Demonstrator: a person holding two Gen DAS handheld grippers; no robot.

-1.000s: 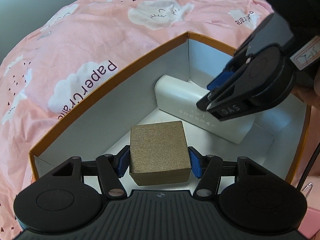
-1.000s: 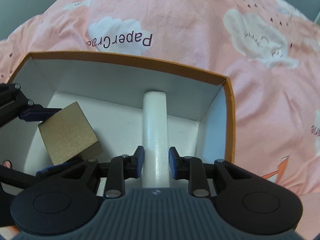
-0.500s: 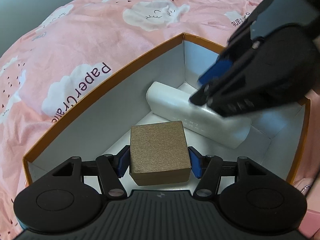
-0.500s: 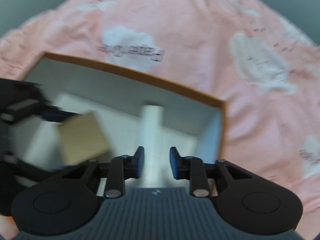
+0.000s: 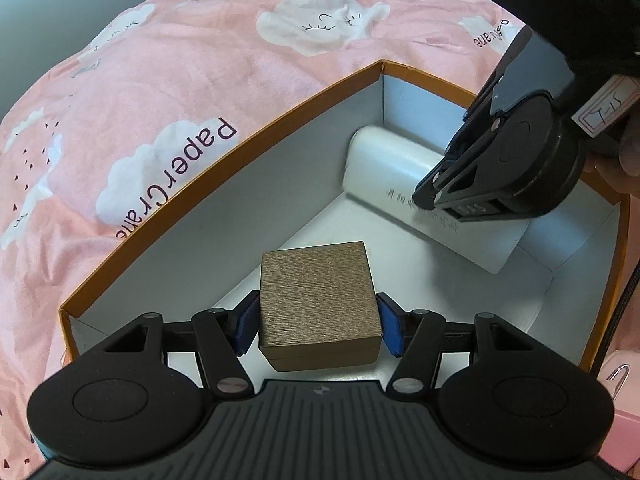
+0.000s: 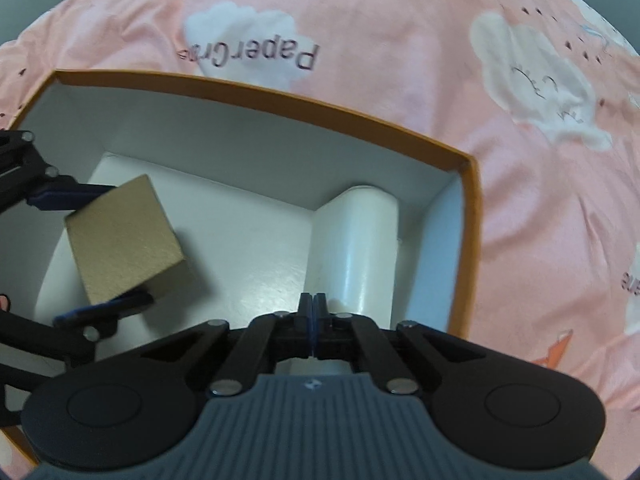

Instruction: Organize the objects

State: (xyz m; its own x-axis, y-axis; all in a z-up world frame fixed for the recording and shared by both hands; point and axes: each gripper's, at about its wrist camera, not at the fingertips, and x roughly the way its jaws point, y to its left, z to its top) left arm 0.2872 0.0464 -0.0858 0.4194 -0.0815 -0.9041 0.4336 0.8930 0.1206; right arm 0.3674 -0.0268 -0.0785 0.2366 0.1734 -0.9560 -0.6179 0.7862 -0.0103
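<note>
Landmark: the orange-rimmed box (image 5: 224, 184), which stands on a pink cloud-print bedsheet (image 5: 168, 80); every place below is given from this box.
Brown cube (image 5: 318, 302): inside the box, near its middle, between the blue pads of the left gripper (image 5: 316, 326). The pads seem to touch both of its sides. I cannot say if the cube rests on the box floor or hangs a little above it.
White tube (image 6: 356, 248): it lies on the box floor, along the wall by the far corner. Nothing holds it.
Right gripper (image 6: 313, 312): its jaws have just been closing and now meet with nothing between them. The tips are over the near end of the tube.
Step in hand, as I judge it: to set the cube down in the box beside the tube.
How to do it well: lower the cube flat until it sits on the floor, apart from the tube, and only then open the pads. Lift the right gripper straight up, so it does not roll the tube.
</note>
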